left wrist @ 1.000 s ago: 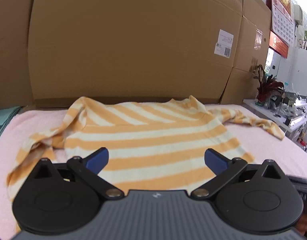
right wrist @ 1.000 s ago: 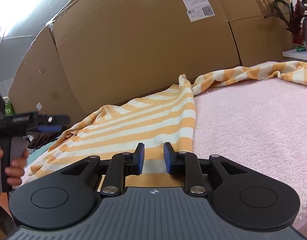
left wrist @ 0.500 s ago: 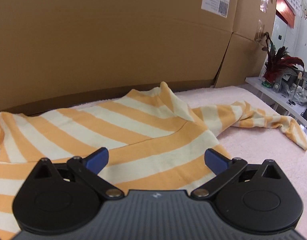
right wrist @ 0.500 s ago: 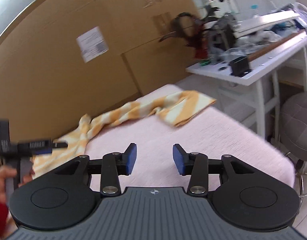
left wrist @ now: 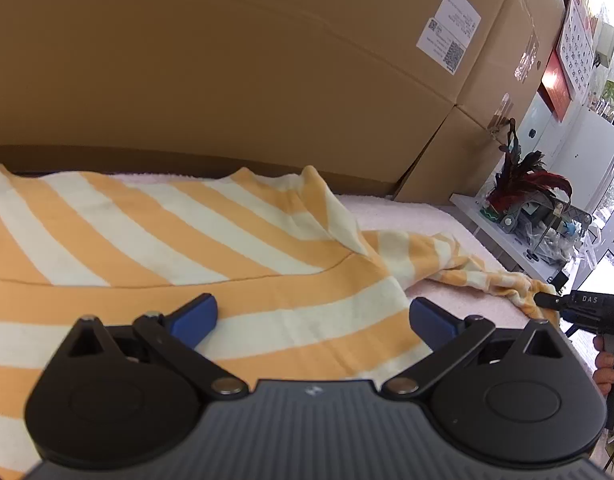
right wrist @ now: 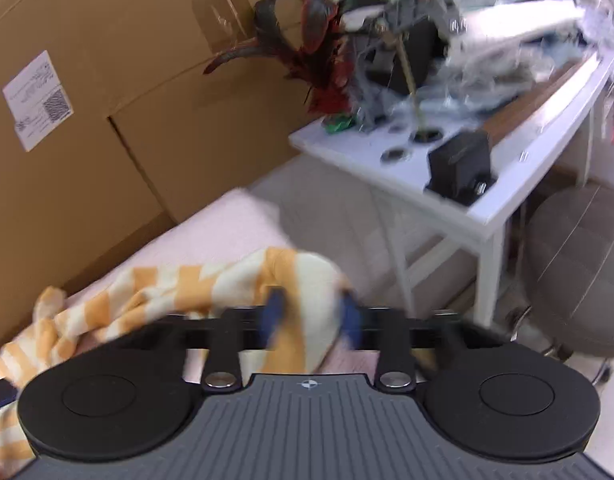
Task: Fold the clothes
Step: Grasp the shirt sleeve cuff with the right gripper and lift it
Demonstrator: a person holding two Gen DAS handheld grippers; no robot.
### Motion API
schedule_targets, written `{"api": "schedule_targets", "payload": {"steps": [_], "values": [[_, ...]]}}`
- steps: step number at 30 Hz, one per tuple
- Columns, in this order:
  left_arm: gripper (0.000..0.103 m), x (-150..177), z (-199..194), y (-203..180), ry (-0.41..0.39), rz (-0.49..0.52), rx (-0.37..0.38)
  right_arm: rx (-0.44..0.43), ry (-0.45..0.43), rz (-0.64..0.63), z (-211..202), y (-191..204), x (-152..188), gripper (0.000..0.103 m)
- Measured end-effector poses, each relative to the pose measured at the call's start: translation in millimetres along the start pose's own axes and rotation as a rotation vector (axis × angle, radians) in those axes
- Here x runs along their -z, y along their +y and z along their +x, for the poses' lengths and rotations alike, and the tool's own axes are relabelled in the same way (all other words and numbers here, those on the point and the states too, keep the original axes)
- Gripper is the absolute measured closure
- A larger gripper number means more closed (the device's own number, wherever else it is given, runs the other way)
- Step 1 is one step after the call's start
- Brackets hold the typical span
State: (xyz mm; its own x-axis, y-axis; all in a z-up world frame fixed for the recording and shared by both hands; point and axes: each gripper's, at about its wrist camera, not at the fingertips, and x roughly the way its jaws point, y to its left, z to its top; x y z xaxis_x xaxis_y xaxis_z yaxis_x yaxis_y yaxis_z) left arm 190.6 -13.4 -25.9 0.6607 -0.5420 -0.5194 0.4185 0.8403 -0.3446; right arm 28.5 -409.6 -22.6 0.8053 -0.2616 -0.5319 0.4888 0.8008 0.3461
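**Right hand-held gripper reaches the sleeve end**

Since half a second ago the right hand-held gripper [right wrist: 309, 320] has swung over to the striped shirt's [left wrist: 211, 264] sleeve [right wrist: 303, 280], blurry fingers straddling the cuff, not clamped. Left hand-held gripper [left wrist: 313, 316] hovers wide open above the shirt body, spread across the pink towel [left wrist: 407, 212].

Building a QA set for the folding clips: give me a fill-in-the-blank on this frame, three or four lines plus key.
1. The striped shirt is orange and ____.
2. The left gripper has its jaws ____.
3. The right gripper reaches the shirt's ____ end.
4. The shirt lies on a ____ towel.

Missing words: cream; open; sleeve; pink
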Motion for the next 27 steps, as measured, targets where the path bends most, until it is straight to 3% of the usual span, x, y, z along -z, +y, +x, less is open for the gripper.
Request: {"api": "schedule_targets", "payload": {"steps": [3,6,9,11,14,18,19,22,25,27], "values": [[0.001,0.1,0.6,-1.4,0.003,0.008,-0.007,0.001,-0.070,-0.114,-9.2,17.6,-16.1,0.095],[0.001,0.2,1.3,-2.8,0.007,0.016,-0.014,0.025,-0.195,-0.148,-28.6,26.8,-49.7,0.095],[0.001,0.3,1.9,-4.1,0.010,0.024,-0.020,0.134,-0.357,-0.196,-47.2,31.1,-84.2,0.095],[0.001,0.4,2.3,-4.9,0.012,0.029,-0.024,0.204,-0.411,-0.218,-47.8,28.8,-103.7,0.095],[0.001,0.2,2.7,-5.5,0.013,0.033,-0.028,0.250,-0.389,-0.256,-30.0,28.1,-117.3,0.096],[0.001,-0.3,2.3,-5.0,0.012,0.034,-0.027,0.297,-0.293,-0.328,-3.0,33.5,-110.1,0.096],[0.001,-0.4,2.4,-4.9,0.013,0.034,-0.027,0.293,-0.285,-0.306,-1.7,32.3,-109.0,0.096],[0.001,-0.5,2.8,-5.1,0.013,0.037,-0.028,0.202,-0.381,-0.247,-14.7,32.8,-108.3,0.096],[0.001,-0.5,3.1,-5.4,0.014,0.039,-0.029,0.216,-0.333,-0.342,-11.3,48.1,-110.4,0.096],[0.001,-0.7,3.0,-5.3,0.014,0.040,-0.029,0.211,-0.308,-0.332,-13.7,49.5,-113.2,0.096]]}}
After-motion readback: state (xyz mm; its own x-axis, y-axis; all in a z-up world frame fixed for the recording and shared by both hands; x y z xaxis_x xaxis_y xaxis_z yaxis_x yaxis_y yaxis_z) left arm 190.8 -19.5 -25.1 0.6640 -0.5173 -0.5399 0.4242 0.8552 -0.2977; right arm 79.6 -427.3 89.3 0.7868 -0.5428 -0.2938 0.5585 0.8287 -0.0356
